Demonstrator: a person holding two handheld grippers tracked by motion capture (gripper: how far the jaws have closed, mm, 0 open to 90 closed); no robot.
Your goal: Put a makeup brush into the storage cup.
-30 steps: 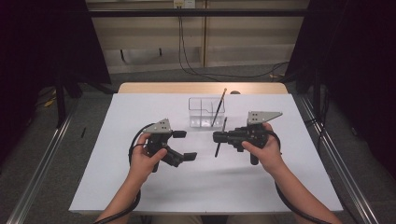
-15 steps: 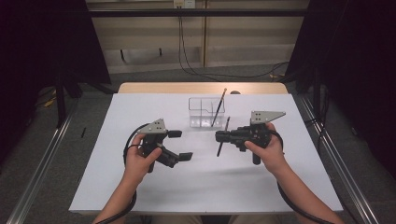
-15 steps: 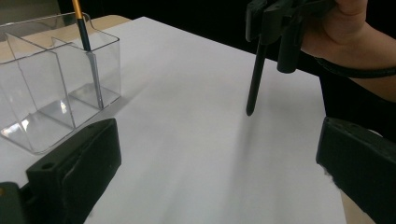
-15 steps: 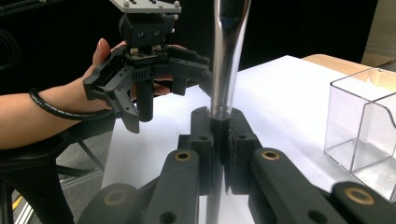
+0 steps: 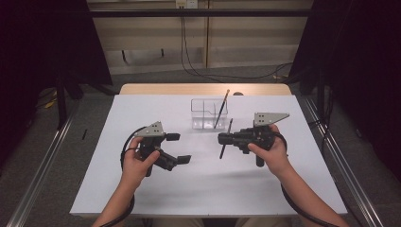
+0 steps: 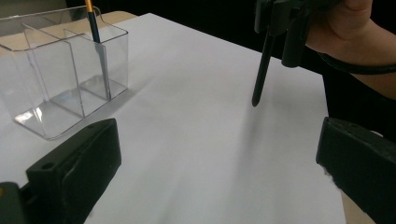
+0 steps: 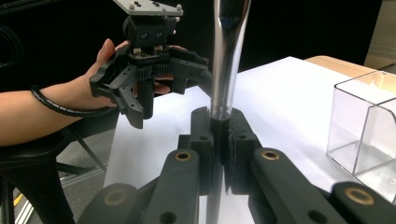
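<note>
Pen (image 5: 226,138) held in the right gripper (image 5: 222,138) stands nearly upright just in front of the clear organizer (image 5: 208,113), its lower tip hanging a little above the white table (image 5: 142,109), the jaws pinched tight on its barrel around mid-length. It looks light, stiff and smooth, so it could swivel or slip in a two-point pinch; a hold near the middle, square across the barrel, seems the safest for steering it. The organizer, thin-walled and probably easy to nudge, already has a pencil (image 5: 221,108) leaning in its right compartment. Left of the organizer and nearer the person, the left gripper (image 5: 181,147) hovers with its jaws spread wide and nothing between them.
</note>
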